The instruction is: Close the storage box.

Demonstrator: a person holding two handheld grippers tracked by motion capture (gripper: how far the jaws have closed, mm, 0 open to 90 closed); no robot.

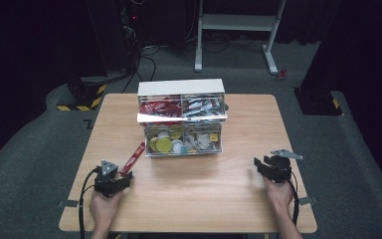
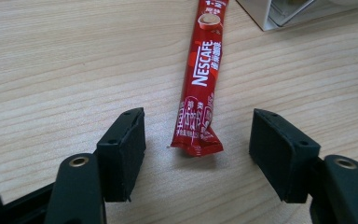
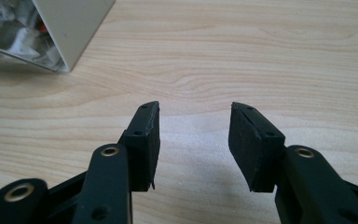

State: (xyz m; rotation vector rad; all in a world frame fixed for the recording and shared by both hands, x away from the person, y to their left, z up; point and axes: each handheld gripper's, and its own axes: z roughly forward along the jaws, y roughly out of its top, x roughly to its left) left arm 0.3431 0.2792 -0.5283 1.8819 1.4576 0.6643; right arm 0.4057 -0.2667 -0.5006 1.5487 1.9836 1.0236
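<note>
a light wooden counter with rounded corners stands on a grey carpet floor. beyond its far edge the room is dark, the walls lost in black. a white metal frame on two legs stands on the floor past the far edge, with cables trailing across the carpet beside it. off the far left corner sits a black base marked with yellow and black stripes; another dark base with a yellow mark sits off the far right corner. light falls from above, brightest on the counter top.
</note>
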